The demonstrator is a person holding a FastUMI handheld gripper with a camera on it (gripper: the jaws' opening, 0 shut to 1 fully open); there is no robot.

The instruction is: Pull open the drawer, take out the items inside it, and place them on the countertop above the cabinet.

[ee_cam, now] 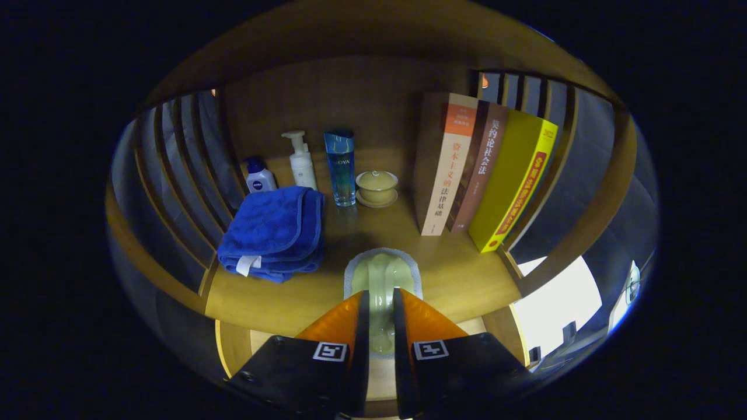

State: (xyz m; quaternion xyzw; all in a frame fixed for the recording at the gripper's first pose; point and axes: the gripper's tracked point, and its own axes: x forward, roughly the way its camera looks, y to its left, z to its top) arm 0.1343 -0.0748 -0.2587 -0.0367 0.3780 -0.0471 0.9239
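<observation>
- Gripper (381,315) has its two orange fingers (338,321) closed on a pale green item (382,274); both fingers press its narrow part, and its wider rounded end sticks out ahead of them, at 12 o'clock from the tips.
- I cannot tell exactly what the item is; it looks like a small glossy ceramic piece, maybe a spoon or a little dish with a grey edge.
- It is over the front part of the countertop (455,280). I cannot tell if it touches the wood or is just above it.
- Below the fingers, at 6 o'clock, a lighter wooden surface shows under the countertop edge. I judge this is the open drawer (262,341), but little of it is visible and I cannot see what is inside.
- At 10 o'clock from the item lies a folded blue towel (271,233), near but apart.
- At 11 to 12 o'clock, farther back, stand a small blue bottle (259,177), a white pump bottle (302,160), a tall blue glass (341,166) and a lidded cup (376,188) on a saucer.
- At 1 to 2 o'clock three books (484,175) lean together.
- My judgement of progress: the drawer seems pulled open and one item is taken out and is at the countertop. What is left is to release it, and then to check the drawer for more items.
</observation>
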